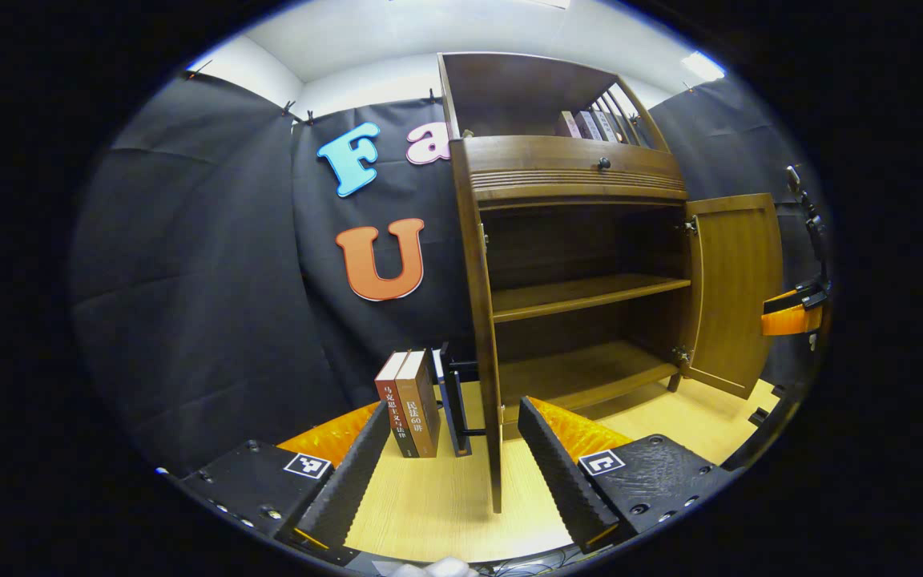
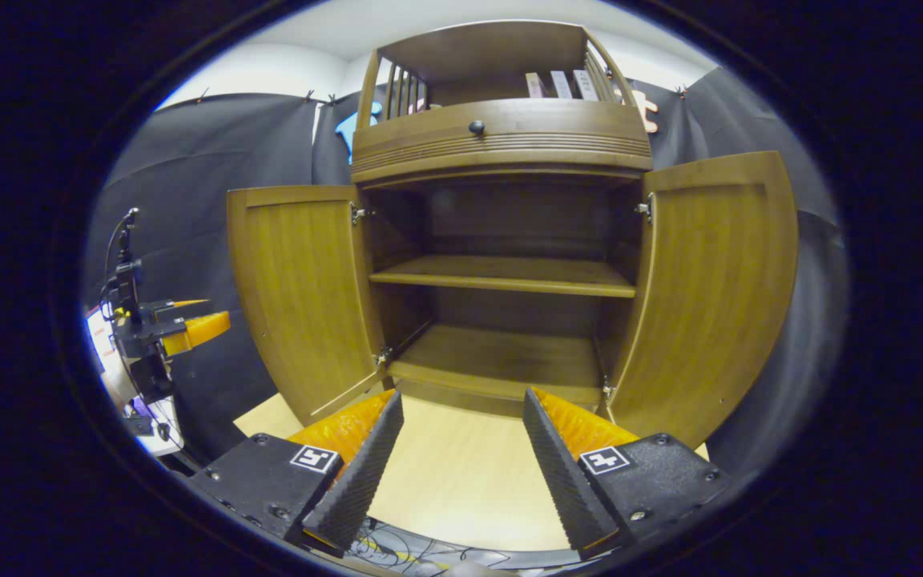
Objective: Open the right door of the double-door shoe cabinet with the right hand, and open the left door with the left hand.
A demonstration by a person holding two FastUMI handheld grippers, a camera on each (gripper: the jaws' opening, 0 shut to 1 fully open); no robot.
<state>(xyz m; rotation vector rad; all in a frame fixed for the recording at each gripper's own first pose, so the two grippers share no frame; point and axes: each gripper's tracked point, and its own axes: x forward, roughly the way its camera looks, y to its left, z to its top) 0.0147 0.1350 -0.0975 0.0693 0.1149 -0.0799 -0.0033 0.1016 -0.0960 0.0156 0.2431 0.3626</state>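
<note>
Our right claw hangs level before the cabinet, its fingers spread wide with nothing between them, pointing at the middle of the open front. Our left claw sits off the cabinet's left side, fingers likewise apart and empty; the edge of the left door stands in the gap between them, but we cannot tell whether either finger touches it. In the right gripper view we also see that left claw farther off, left of the cabinet.

The cabinet stands on a pale wooden table. Both doors are swung outward: the left door and the right door flare to either side of the opening. It is brown wood with a visible grain, the door panels flat and framed. Inside it, a shelf crosses above the floor board. Above the opening runs a ribbed band with a small dark knob. Just left of the cabinet, two books stand upright beside a black bookend.
</note>
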